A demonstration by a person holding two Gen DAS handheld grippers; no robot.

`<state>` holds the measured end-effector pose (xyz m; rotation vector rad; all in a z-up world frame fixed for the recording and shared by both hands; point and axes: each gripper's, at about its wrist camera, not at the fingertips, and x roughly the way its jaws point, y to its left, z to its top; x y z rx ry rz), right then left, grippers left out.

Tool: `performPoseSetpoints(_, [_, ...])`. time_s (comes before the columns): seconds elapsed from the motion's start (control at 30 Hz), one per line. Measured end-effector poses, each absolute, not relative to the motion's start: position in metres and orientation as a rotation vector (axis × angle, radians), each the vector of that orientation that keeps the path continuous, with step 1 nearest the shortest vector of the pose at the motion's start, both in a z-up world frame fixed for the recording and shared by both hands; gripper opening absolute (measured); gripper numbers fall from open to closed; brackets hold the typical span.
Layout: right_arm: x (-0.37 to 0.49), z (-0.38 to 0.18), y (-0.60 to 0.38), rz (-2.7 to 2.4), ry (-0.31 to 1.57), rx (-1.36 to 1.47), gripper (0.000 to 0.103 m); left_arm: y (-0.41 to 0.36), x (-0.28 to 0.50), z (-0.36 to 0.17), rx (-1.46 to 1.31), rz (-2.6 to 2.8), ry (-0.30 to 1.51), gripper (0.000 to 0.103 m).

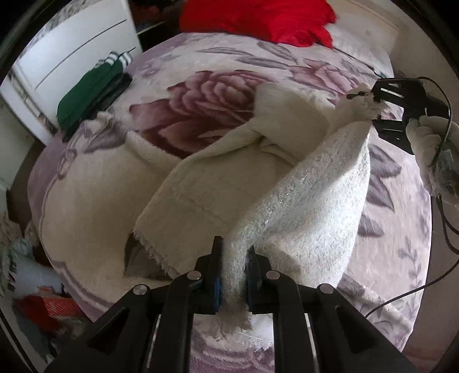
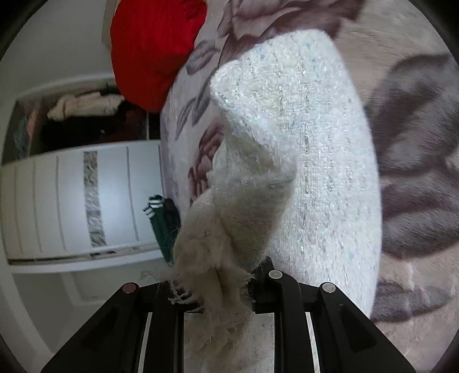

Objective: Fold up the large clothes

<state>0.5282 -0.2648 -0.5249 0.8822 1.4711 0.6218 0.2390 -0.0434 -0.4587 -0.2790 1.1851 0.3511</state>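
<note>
A large cream-white fuzzy garment (image 1: 304, 200) with silvery threads lies partly on the floral bed blanket (image 1: 200, 94) and is lifted along one edge. My left gripper (image 1: 233, 258) is shut on its near edge, with fabric bunched between the fingers. My right gripper (image 1: 375, 110) shows at the right of the left wrist view, held by a gloved hand, shut on the far fringed corner. In the right wrist view the gripper (image 2: 212, 278) pinches the frayed corner, and the garment (image 2: 315, 160) hangs away from it.
A folded green garment with white stripes (image 1: 91, 89) lies at the bed's left edge. A red garment (image 1: 258, 17) lies at the bed's far end. A white wardrobe (image 1: 71, 51) stands beside the bed. Cables (image 1: 441, 229) hang at the right.
</note>
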Motion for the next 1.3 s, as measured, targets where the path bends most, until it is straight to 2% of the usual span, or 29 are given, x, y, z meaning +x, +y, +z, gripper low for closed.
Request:
performPoseSetpoints(0.2, [0.536, -0.532, -0.176, 0.626, 1.541, 0.690, 0.021, 0.015, 0.230, -0.475, -0.401, 0.401, 1.179, 0.010])
performPoseSetpoints(0.37, [0.544, -0.560, -0.084, 0.592, 1.617, 0.490, 0.021, 0.072, 0.229, -0.519, -0.486, 0.460, 1.218, 0.012])
performPoseSetpoints(0.43, [0.543, -0.576, -0.053, 0.556, 1.675, 0.422, 0.021, 0.098, 0.224, -0.550, -0.609, 0.449, 1.275, 0.019])
performPoseSetpoints(0.47, [0.546, -0.577, -0.042, 0.538, 1.689, 0.407, 0.025, 0.110, 0.220, -0.563, -0.685, 0.441, 1.317, 0.028])
performPoseSetpoints(0.5, [0.543, -0.573, -0.036, 0.531, 1.692, 0.380, 0.035, 0.118, 0.216, -0.567, -0.724, 0.446, 1.341, 0.037])
performPoseSetpoints(0.53, [0.540, -0.568, -0.034, 0.553, 1.686, 0.376, 0.044, 0.122, 0.212, -0.566, -0.739, 0.442, 1.341, 0.037])
performPoseSetpoints(0.57, [0.537, -0.560, -0.035, 0.573, 1.679, 0.368, 0.061, 0.127, 0.207, -0.562, -0.734, 0.432, 1.332, 0.039])
performPoseSetpoints(0.6, [0.532, -0.550, -0.038, 0.595, 1.669, 0.350, 0.071, 0.129, 0.206, -0.556, -0.713, 0.434, 1.331, 0.045])
performPoseSetpoints(0.63, [0.527, -0.540, -0.043, 0.602, 1.656, 0.334, 0.073, 0.131, 0.205, -0.550, -0.684, 0.444, 1.336, 0.051])
performPoseSetpoints(0.7, [0.509, -0.519, -0.070, 0.603, 1.632, 0.323, 0.074, 0.133, 0.206, -0.537, -0.625, 0.447, 1.334, 0.088])
performPoseSetpoints(0.73, [0.502, -0.513, -0.079, 0.597, 1.633, 0.322, 0.075, 0.134, 0.207, -0.533, -0.616, 0.440, 1.329, 0.089])
performPoseSetpoints(0.93, [0.419, -0.511, -0.189, 0.421, 1.654, 0.354, 0.082, 0.134, 0.235, -0.543, -0.569, 0.333, 1.355, 0.089])
performPoseSetpoints(1.13, [0.298, -0.593, -0.254, 0.268, 1.858, 0.529, 0.082, 0.122, 0.260, -0.588, -0.511, 0.211, 1.415, 0.089])
performPoseSetpoints(1.17, [0.279, -0.606, -0.259, 0.261, 1.881, 0.586, 0.082, 0.118, 0.261, -0.592, -0.499, 0.185, 1.415, 0.071])
performPoseSetpoints(1.2, [0.263, -0.619, -0.260, 0.269, 1.893, 0.657, 0.082, 0.115, 0.260, -0.595, -0.508, 0.132, 1.392, 0.031])
performPoseSetpoints(1.23, [0.251, -0.629, -0.259, 0.283, 1.893, 0.729, 0.082, 0.114, 0.258, -0.596, -0.513, 0.113, 1.382, 0.026])
performPoseSetpoints(1.27, [0.238, -0.637, -0.258, 0.289, 1.875, 0.804, 0.078, 0.114, 0.253, -0.591, -0.511, 0.115, 1.362, 0.019])
performPoseSetpoints(1.3, [0.229, -0.639, -0.254, 0.273, 1.855, 0.819, 0.037, 0.115, 0.249, -0.587, -0.520, 0.106, 1.346, 0.015])
